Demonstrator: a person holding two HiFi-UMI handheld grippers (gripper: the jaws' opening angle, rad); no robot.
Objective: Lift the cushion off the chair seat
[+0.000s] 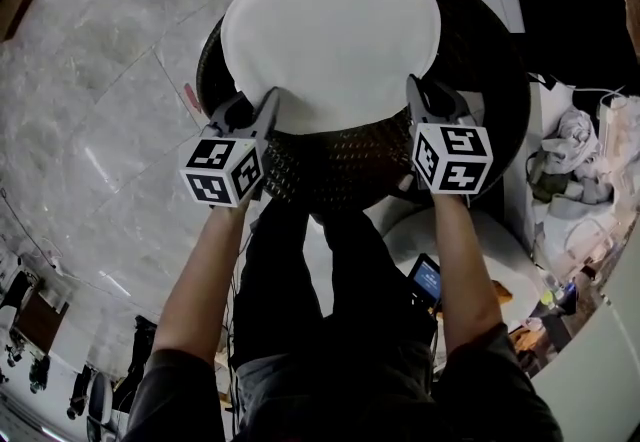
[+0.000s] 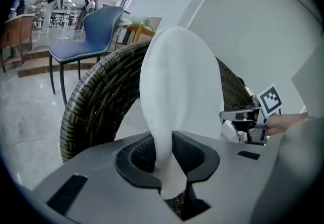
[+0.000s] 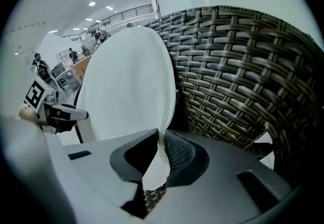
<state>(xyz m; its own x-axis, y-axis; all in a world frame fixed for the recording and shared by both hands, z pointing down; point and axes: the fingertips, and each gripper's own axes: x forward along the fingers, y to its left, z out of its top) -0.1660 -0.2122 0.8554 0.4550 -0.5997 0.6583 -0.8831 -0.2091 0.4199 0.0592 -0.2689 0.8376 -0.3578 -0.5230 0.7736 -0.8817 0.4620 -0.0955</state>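
White round cushion point(image 1: 330, 40) lies flat in the seat of the dark wicker chair point(image 1: 340, 168), not yet raised as far as the head view shows. Its near edge is caught at two spots, w/ most of the pad reaching away toward the chair back.

L gripper point(image 1: 262, 108) is clamped on the near-left rim: in the left gripper view the fabric is squeezed thin btwn the two pads. R gripper point(image 1: 418, 90) pinches the near-right rim the same way, w/ a fold of white cloth pressed btwn its jaws and wicker weave just behind. Both point down at a slant, markers toward the person.

Step in hand, as I read it: grasp made, lift about to start. Next move prob. calls for raising both hands together, evenly, so the pad doesn't sag or slip out of one pinch, and pulling a bit toward the person so the far edge clears the curved back. Soft pad, will likely droop in the middle.
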